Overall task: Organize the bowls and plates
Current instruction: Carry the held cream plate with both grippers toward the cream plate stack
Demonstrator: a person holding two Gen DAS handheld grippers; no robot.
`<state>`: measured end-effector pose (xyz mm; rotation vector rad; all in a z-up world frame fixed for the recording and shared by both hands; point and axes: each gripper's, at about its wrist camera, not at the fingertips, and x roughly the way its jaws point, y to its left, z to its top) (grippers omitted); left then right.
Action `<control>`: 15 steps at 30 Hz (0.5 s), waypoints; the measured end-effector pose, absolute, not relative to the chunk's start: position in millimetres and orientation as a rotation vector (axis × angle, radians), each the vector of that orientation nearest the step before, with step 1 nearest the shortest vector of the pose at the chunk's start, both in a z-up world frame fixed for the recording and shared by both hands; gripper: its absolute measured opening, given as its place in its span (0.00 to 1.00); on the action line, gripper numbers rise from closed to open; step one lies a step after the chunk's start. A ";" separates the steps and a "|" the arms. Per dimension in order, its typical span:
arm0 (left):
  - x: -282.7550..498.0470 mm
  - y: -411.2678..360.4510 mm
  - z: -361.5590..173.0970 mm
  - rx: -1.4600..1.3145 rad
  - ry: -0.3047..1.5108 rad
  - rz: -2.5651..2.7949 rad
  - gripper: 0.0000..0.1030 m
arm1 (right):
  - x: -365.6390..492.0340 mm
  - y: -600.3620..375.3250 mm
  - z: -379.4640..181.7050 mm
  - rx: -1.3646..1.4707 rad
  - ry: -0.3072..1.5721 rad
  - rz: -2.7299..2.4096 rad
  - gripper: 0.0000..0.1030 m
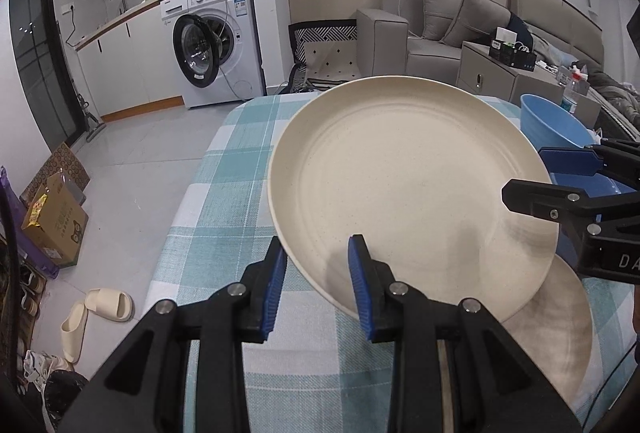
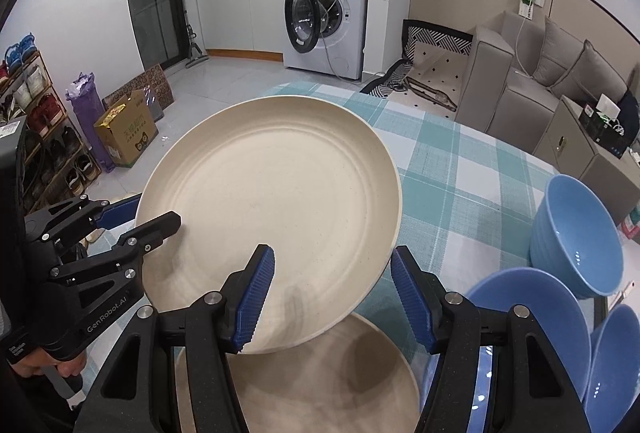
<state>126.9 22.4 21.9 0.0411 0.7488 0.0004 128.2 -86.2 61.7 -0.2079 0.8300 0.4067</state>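
A cream plate [image 1: 412, 189] is held tilted above a second cream plate [image 1: 560, 333] on the checked tablecloth. My left gripper [image 1: 318, 289] straddles its near rim, jaws closed onto the edge. My right gripper [image 2: 332, 297] straddles the opposite rim of the same plate [image 2: 272, 201], jaws likewise on the edge; it shows in the left wrist view [image 1: 560, 185] too. The lower plate [image 2: 320, 385] lies under my right gripper. Three blue bowls sit at right: one upright-tilted [image 2: 580, 237], two nearer [image 2: 532, 313] [image 2: 616, 369].
The table with teal checked cloth [image 2: 460, 169] has its far edge ahead. Beyond are a washing machine [image 2: 326, 13], a grey sofa [image 2: 552, 73], a cardboard box [image 2: 124, 133] and a shoe rack [image 2: 36, 121] on the floor.
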 end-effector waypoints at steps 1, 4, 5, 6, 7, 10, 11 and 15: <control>124.2 20.4 23.3 0.043 0.744 -0.003 0.29 | 124.4 -88.3 63.9 -0.206 0.824 0.403 0.61; 115.4 13.0 27.8 0.055 0.725 -0.017 0.29 | 109.2 -97.1 71.1 -0.194 0.805 0.389 0.61; 112.5 11.4 29.3 0.057 0.719 -0.021 0.29 | 106.1 -99.3 72.7 -0.192 0.799 0.385 0.61; 110.0 9.9 30.6 0.058 0.714 -0.024 0.29 | 101.4 -102.3 74.5 -0.190 0.793 0.381 0.61; 107.2 8.3 32.3 0.059 0.708 -0.028 0.29 | 97.3 -104.7 75.6 -0.189 0.789 0.377 0.61; 98.4 4.2 36.5 0.063 0.691 -0.038 0.29 | 83.1 -110.5 79.5 -0.187 0.773 0.364 0.61; 95.1 2.8 37.7 0.065 0.687 -0.041 0.29 | 78.3 -112.4 80.7 -0.184 0.770 0.363 0.61; 81.2 -3.8 41.0 0.080 0.668 -0.047 0.29 | 59.7 -120.9 85.6 -0.174 0.753 0.355 0.61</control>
